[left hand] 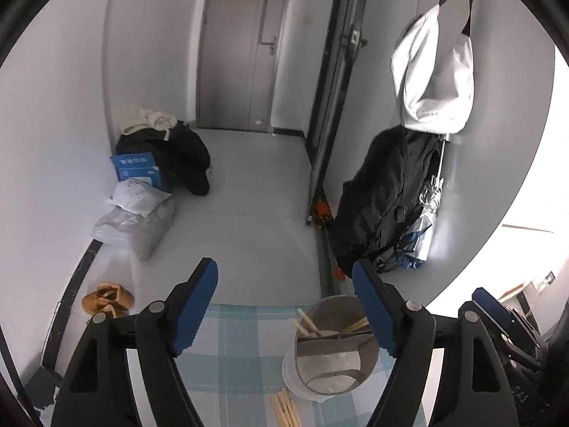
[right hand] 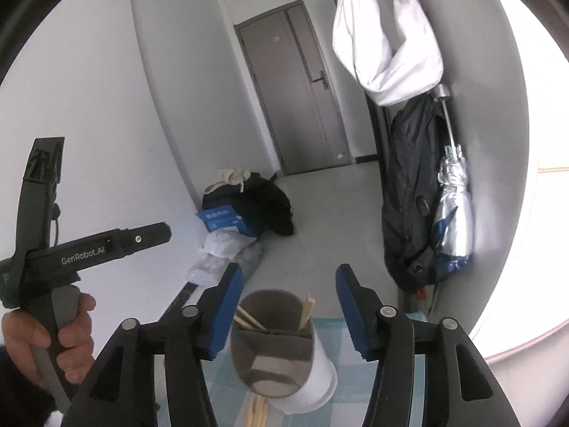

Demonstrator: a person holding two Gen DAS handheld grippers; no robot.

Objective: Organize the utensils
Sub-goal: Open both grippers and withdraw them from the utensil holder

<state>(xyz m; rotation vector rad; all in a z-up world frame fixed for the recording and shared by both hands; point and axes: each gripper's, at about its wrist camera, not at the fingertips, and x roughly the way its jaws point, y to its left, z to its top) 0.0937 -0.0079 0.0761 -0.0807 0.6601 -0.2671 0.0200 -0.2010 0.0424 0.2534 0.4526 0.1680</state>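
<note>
The utensil holder [right hand: 275,341], a grey cup with inner dividers seated in a white base, stands on the blue-and-white checked cloth [left hand: 227,356] near the table's far edge. Wooden chopsticks [right hand: 249,320] lean in its back compartments, some to the left and one pair [right hand: 306,311] to the right. More chopsticks [left hand: 286,407] lie loose on the cloth just in front of the holder.

The right gripper [right hand: 284,306] hangs over the holder with its blue pads spread; the holder sits between them but neither pad touches it. The left gripper [left hand: 284,302] is to the left of the holder, its jaws wide apart with nothing between them but bare cloth; its right finger [left hand: 373,306] crosses in front of the holder's rim. A hand [right hand: 39,341] wraps the left gripper's handle.

Beyond the table are a pale floor, a grey door [left hand: 242,46], a pile of dark clothes [left hand: 170,153] with a blue box [left hand: 138,170], and white bags [left hand: 138,217] along the left wall. A white tote [right hand: 384,35], a dark jacket [right hand: 409,185] and a folded silver umbrella [right hand: 455,206] hang on the right.
</note>
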